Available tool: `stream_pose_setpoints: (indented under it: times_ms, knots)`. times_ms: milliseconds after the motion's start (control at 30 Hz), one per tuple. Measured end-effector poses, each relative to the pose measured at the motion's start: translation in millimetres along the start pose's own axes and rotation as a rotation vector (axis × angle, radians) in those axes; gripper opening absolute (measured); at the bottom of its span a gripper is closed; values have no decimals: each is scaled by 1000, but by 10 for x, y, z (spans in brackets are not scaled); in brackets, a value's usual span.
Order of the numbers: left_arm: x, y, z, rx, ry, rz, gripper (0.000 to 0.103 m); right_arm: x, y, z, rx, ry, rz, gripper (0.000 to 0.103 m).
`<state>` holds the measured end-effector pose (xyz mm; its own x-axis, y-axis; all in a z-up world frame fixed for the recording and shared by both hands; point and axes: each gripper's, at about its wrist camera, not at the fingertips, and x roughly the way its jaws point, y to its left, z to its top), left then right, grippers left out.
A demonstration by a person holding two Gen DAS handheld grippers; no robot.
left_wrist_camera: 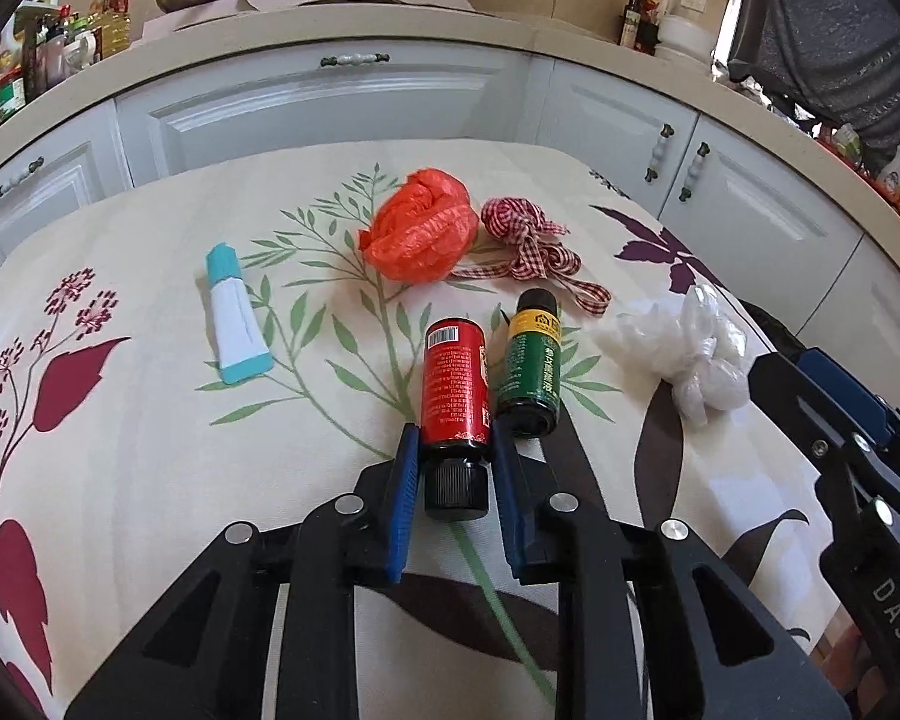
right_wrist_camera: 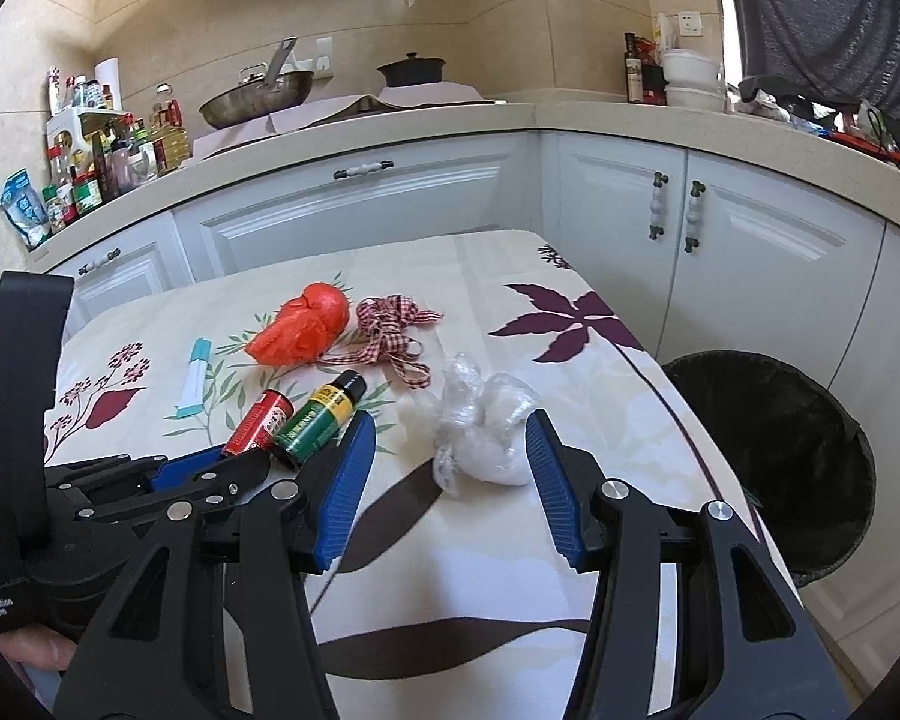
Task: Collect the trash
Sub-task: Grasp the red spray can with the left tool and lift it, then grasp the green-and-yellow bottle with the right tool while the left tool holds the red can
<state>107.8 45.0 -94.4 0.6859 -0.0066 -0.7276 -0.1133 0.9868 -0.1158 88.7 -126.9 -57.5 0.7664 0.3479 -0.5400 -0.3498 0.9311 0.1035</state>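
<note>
Beside green bottle (left_wrist_camera: 526, 367), on floral counter (left_wrist_camera: 150, 420): red bottle (left_wrist_camera: 455, 390) lying flat, long axis along fingers, black cap toward cam, base pointing away. Left hand-held gripper (left_wrist_camera: 455, 456) narrow, pads touching red bottle. Right hand-held gripper (right_wrist_camera: 447, 456) wide, flanking white plastic wad (right_wrist_camera: 480, 429) right of green bottle.

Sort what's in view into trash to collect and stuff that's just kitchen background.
For the job: red bottle between the left gripper fingers, green bottle, orange plastic bag, checked ribbon, white tube, clear plastic wad between the open right gripper fingers, black bin.

Just lying about: wok, black pot, condiment bottles.
</note>
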Motion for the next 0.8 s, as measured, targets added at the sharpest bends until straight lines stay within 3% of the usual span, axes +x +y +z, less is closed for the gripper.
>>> stream_pose_setpoints:
  times_ms: [367,800]
  knots:
    - [-272,473,-14,-46,-58,68,25,156,340,44,-44,31,44,51]
    - [-512,1142,0,-130,-102,140,25,449,672,116,-65,127,42,51]
